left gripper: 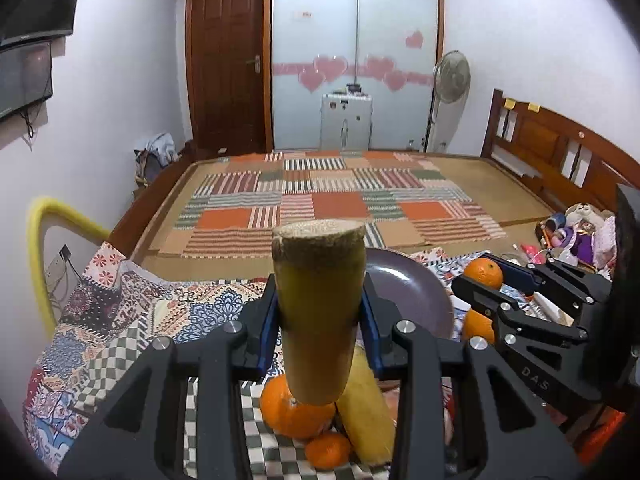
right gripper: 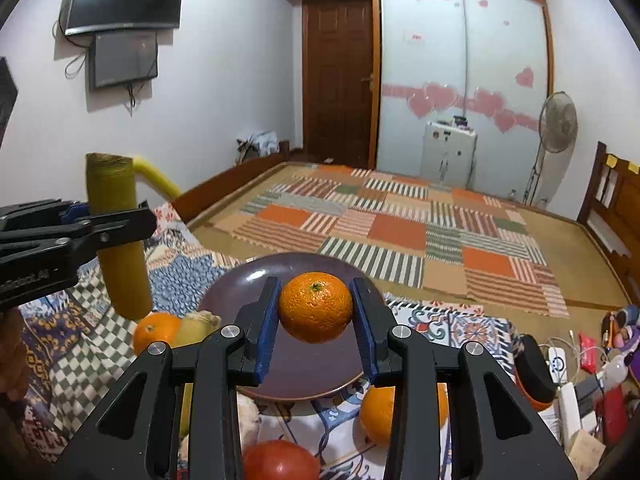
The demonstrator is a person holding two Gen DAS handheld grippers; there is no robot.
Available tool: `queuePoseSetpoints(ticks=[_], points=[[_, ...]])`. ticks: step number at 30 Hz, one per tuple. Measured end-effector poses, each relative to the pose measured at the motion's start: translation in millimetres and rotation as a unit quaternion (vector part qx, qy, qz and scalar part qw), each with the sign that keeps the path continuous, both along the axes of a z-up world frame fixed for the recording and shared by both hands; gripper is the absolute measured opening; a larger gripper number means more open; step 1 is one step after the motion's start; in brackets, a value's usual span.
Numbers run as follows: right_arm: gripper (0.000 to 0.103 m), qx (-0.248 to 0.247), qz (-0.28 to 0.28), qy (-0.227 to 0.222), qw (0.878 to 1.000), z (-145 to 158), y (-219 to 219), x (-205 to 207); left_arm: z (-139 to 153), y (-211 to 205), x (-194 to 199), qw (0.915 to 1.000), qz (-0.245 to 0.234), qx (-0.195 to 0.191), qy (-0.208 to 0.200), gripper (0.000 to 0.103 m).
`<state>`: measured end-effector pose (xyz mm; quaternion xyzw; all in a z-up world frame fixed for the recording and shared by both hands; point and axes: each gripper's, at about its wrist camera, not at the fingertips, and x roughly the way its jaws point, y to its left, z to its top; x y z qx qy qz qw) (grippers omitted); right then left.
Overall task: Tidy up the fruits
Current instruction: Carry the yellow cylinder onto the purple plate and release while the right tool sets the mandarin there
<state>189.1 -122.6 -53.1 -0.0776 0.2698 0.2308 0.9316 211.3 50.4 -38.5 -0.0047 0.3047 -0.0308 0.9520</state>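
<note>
Purple and glossy, the round ceramic plate lies on the patterned cloth; the left gripper clamps an upright yellow-green sugarcane stalk; the right gripper clamps a small orange tangerine above the plate; only the right view shows a red tomato.

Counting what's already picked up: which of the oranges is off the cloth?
The orange clamped in the right gripper, held above the plate. The other oranges lie on the cloth.
</note>
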Motion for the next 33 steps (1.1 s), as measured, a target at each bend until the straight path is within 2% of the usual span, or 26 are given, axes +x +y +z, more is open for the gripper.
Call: queuePoseSetpoints(ticks=[4,7,15,21,26,33], points=[[0.032,-0.02,0.004,0.017,1.0,-11.8,3.8,15.0,-19.8,2.8,24.4,0.9995,-0.004,-0.008,0.031,0.036],[0.032,-0.029,0.011,0.036,0.999,-19.0,5.4,25.9,-29.7,1.7,39.5,0.9987,-0.005,0.003,0.05,0.036],[0.032,-0.052,0.027,0.084,0.995,-34.5,13.3,42.4,-47.4,2.4,73.4,0.9953,-0.012,0.006,0.096,0.036],[0.032,-0.061,0.031,0.098,0.993,-37.8,17.6,45.5,-61.1,5.2,93.7,0.9917,-0.011,-0.019,0.127,0.036],[0.032,-0.067,0.037,0.107,0.991,-40.0,22.2,47.3,-69.2,0.7,104.6,0.99,-0.014,-0.004,0.141,0.036],[0.032,-0.079,0.043,0.114,0.989,-43.5,27.9,49.0,-73.6,-10.7,116.8,0.9867,-0.036,-0.004,0.159,0.036]])
